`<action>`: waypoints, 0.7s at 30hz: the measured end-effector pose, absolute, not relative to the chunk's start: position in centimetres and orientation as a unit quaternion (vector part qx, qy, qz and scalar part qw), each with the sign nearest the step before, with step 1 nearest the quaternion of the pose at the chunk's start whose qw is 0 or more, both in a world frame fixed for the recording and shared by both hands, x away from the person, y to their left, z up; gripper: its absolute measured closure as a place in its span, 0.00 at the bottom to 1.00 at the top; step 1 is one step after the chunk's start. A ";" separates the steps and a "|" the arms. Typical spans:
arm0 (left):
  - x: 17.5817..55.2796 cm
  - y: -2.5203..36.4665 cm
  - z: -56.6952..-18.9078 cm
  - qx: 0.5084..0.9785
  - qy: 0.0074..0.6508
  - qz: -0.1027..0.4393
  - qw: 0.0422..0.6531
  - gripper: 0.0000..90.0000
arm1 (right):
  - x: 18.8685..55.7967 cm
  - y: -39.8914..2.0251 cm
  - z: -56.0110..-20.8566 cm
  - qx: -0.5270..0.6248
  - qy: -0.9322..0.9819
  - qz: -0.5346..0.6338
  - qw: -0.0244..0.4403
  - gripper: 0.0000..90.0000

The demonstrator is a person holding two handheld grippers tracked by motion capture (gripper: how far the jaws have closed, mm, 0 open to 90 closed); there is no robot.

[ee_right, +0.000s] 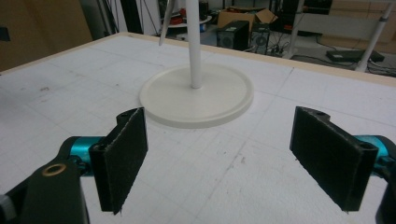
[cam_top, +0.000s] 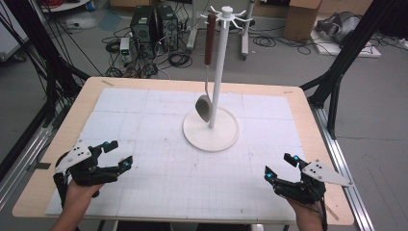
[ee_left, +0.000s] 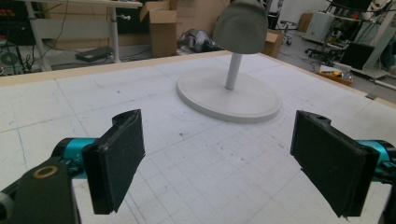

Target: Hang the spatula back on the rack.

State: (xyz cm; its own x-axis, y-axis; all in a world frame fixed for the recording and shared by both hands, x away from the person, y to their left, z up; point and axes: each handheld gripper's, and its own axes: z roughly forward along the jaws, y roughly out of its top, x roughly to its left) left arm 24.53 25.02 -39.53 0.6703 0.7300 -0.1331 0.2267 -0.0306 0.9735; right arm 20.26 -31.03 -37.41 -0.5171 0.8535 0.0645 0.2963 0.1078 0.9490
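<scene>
A white utensil stand (cam_top: 217,72) with a round base (cam_top: 226,137) stands right of the mat's middle, toward the back. A spoon (cam_top: 209,43) with a brown handle hangs from a top hook, and its grey bowl (cam_top: 204,108) is just above the base. My left gripper (cam_top: 120,154) rests low at the front left, open and empty. My right gripper (cam_top: 278,166) sits at the front right, open and empty. The left gripper view looks past my left gripper (ee_left: 219,163) at the spoon bowl (ee_left: 240,25) and base (ee_left: 229,95). The right gripper view looks past my right gripper (ee_right: 217,158) at the base (ee_right: 196,100).
A white gridded mat (cam_top: 159,168) covers most of the wooden table (cam_top: 57,144). Black frame posts (cam_top: 346,53) stand at both sides. Behind the table, computer cases (cam_top: 154,26), cables and cardboard boxes (cam_top: 300,19) lie on the floor.
</scene>
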 end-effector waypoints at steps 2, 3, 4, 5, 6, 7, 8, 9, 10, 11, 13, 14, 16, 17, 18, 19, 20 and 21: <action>24.5 25.1 -39.5 0.688 0.346 0.209 0.603 0.20 | 20.1 -31.1 -37.4 0.417 0.694 0.522 0.269 0.20; 24.4 25.1 -39.5 0.687 0.347 0.209 0.603 0.20 | 20.1 -31.0 -37.4 0.419 0.693 0.521 0.270 0.20; 24.4 25.1 -39.5 0.686 0.348 0.209 0.604 0.20 | 20.1 -31.0 -37.4 0.421 0.692 0.520 0.271 0.20; 24.4 25.1 -39.5 0.686 0.347 0.209 0.604 0.20 | 20.0 -31.0 -37.4 0.423 0.693 0.517 0.270 0.20; 24.4 25.2 -39.5 0.685 0.350 0.208 0.605 0.20 | 20.0 -31.0 -37.4 0.421 0.694 0.517 0.273 0.20; 24.5 25.2 -39.5 0.684 0.351 0.207 0.605 0.20 | 20.0 -30.9 -37.5 0.422 0.695 0.513 0.274 0.20; 24.5 25.2 -39.5 0.683 0.351 0.207 0.606 0.20 | 20.1 -30.9 -37.5 0.422 0.697 0.510 0.276 0.20; 24.5 25.1 -39.5 0.684 0.352 0.207 0.605 0.20 | 20.1 -30.9 -37.6 0.424 0.698 0.507 0.276 0.20; 24.5 25.1 -39.5 0.685 0.352 0.208 0.604 0.20 | 20.1 -30.9 -37.7 0.427 0.700 0.500 0.278 0.20; 24.5 25.1 -39.6 0.685 0.351 0.209 0.603 0.20 | 20.2 -30.9 -37.7 0.428 0.703 0.493 0.281 0.20; 24.5 25.0 -39.6 0.686 0.352 0.208 0.602 0.20 | 20.2 -30.9 -37.8 0.428 0.705 0.490 0.283 0.20; 24.5 24.9 -39.6 0.688 0.350 0.207 0.601 0.20 | 20.2 -30.9 -37.9 0.429 0.705 0.489 0.282 0.20; 24.5 24.8 -39.7 0.689 0.351 0.207 0.600 0.20 | 20.3 -30.9 -37.9 0.430 0.706 0.487 0.280 0.20; 24.5 24.7 -39.7 0.689 0.351 0.205 0.600 0.20 | 20.3 -31.0 -38.0 0.429 0.707 0.487 0.280 0.20; 24.5 24.7 -39.8 0.690 0.350 0.206 0.599 0.20 | 20.3 -31.0 -38.0 0.430 0.708 0.486 0.280 0.20; 24.5 24.7 -39.8 0.691 0.351 0.207 0.597 0.20 | 20.3 -31.0 -38.0 0.433 0.708 0.485 0.278 0.20; 24.5 24.7 -39.8 0.692 0.350 0.206 0.597 0.20 | 20.3 -31.0 -38.0 0.434 0.707 0.484 0.278 0.20; 24.5 24.6 -39.8 0.692 0.350 0.206 0.597 0.20 | 20.4 -31.1 -38.1 0.433 0.707 0.484 0.279 0.20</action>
